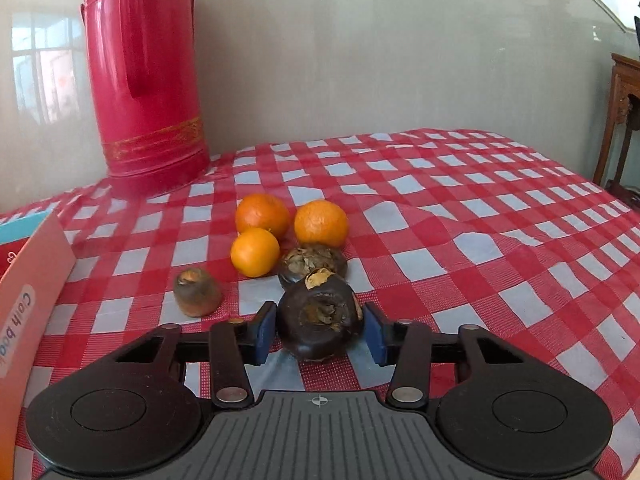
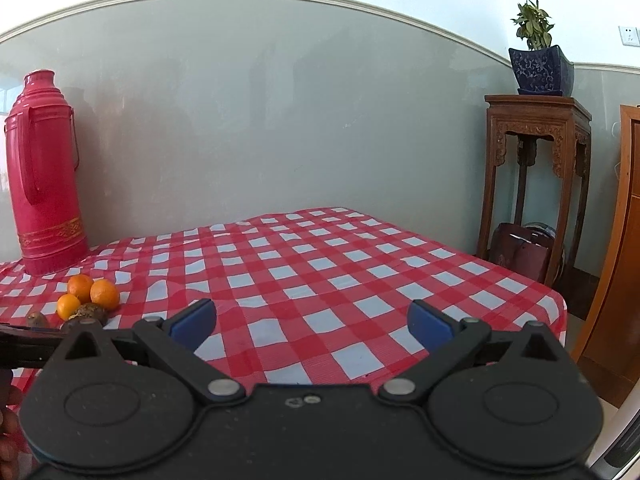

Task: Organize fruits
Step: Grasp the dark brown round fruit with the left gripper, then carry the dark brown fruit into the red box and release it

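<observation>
A dark brown, round fruit (image 1: 320,320) with a torn, papery top sits on the checked cloth (image 1: 480,240) between the blue pads of the left gripper (image 1: 320,330), which stand just beside it, not visibly pressing. Behind it lies a second dark fruit (image 1: 312,266), then three oranges (image 1: 256,252). The right gripper (image 2: 312,322) is spread wide over bare cloth.

This is a home: a table with a checked cloth (image 2: 320,264), a red flask (image 2: 44,172), a potted plant (image 2: 540,56) on a carved stand (image 2: 536,168).
</observation>
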A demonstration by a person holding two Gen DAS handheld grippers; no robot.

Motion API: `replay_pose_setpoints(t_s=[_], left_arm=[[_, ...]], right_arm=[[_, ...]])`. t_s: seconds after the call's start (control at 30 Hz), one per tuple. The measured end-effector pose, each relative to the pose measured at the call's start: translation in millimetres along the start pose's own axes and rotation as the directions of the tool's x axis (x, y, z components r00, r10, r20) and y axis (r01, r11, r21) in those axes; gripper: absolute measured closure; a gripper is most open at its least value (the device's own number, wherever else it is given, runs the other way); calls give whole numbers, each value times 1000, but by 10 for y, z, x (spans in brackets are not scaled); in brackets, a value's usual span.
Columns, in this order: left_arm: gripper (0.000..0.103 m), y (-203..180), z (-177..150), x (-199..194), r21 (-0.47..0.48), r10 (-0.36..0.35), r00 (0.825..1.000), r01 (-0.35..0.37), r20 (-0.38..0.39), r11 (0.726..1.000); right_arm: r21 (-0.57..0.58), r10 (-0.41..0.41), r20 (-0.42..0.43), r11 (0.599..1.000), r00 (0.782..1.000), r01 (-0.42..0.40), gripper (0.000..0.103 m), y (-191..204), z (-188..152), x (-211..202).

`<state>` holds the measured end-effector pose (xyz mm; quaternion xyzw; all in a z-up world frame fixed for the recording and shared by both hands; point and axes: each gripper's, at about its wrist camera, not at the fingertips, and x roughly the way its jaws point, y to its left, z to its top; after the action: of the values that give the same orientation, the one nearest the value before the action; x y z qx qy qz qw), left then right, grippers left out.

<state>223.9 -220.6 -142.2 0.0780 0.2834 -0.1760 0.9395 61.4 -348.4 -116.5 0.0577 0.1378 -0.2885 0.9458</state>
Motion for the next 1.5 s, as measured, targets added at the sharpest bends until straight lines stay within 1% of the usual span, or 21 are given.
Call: replay_pose_setpoints(t_s=[0.17,0.37,0.5,0.57,0.67,0.73,0.83,0.87,0.97,1.0,1.07,1.13,1.2,1.27,1.3,1.33,1.37,1.4,1.43,1.47,1.5], left_arm=[[59,42,2,-38,-21,-6,1000,6,2,1000],[59,203,91,-300,-34,13,997,-10,79,999],[59,492,150,-536,-59,79,989,-72,126,996],[59,678,150,-645,-73,131,981,-122,142,990],[59,1058,97,-803,-96,239,959,-227,153,969],[59,1310,36,-869,-116,305,941,-291,143,950],[59,1724,-72,-927,-162,396,913,-378,97,912],[59,1840,-105,-925,-177,419,905,-401,79,899],[59,2117,-201,-917,-210,455,890,-439,34,873],[59,2188,-239,-918,-214,464,886,-449,23,868],[58,2298,-291,-881,-222,466,885,-455,-6,862],[58,2409,-336,-836,-245,448,893,-445,-44,861],[58,2458,-372,-807,-268,443,895,-442,-60,856],[51,2461,-414,-832,-271,439,896,-438,-59,857],[36,2466,-434,-864,-271,446,894,-442,-53,855],[28,2474,-442,-898,-272,453,890,-447,-41,853],[16,2461,-458,-957,-273,459,888,-447,-19,852],[14,2449,-462,-1011,-270,467,884,-451,-6,851],[14,2451,-464,-1063,-269,460,888,-441,8,856],[14,2448,-463,-1116,-270,462,887,-440,19,856],[14,2454,-472,-1187,-273,473,880,-447,35,852]], right_arm=[[-4,13,0,1000,1000,-13,6,48,0,-2],[-12,43,-3,999,999,-43,6,156,-4,1],[-37,83,-3,996,997,-83,6,314,-16,-14],[-46,107,-6,993,994,-107,6,400,-22,-23],[-59,152,-5,987,988,-152,6,531,-28,-41],[-71,182,-6,981,983,-182,6,634,-34,-59],[-91,234,-11,968,972,-234,6,796,-52,-88],[-100,255,-12,962,967,-255,6,860,-60,-101],[-116,298,-23,947,954,-299,6,1016,-82,-126],[-120,315,-29,941,949,-316,6,1077,-91,-130],[-130,335,-34,933,942,-336,6,1174,-103,-146],[-143,357,-41,922,933,-359,6,1283,-126,-159],[-150,381,-51,911,923,-384,6,1388,-144,-160],[-152,403,-62,900,913,-408,6,1464,-162,-158],[-152,416,-68,894,907,-421,7,1511,-169,-152],[-153,424,-72,890,903,-430,7,1545,-180,-149],[-155,431,-75,886,899,-438,7,1590,-186,-140],[-157,439,-81,881,895,-446,8,1636,-190,-129],[-156,445,-86,878,891,-453,8,1667,-196,-120],[-152,454,-93,873,886,-464,9,1704,-200,-109],[-149,462,-99,869,881,-473,9,1742,-200,-96]])
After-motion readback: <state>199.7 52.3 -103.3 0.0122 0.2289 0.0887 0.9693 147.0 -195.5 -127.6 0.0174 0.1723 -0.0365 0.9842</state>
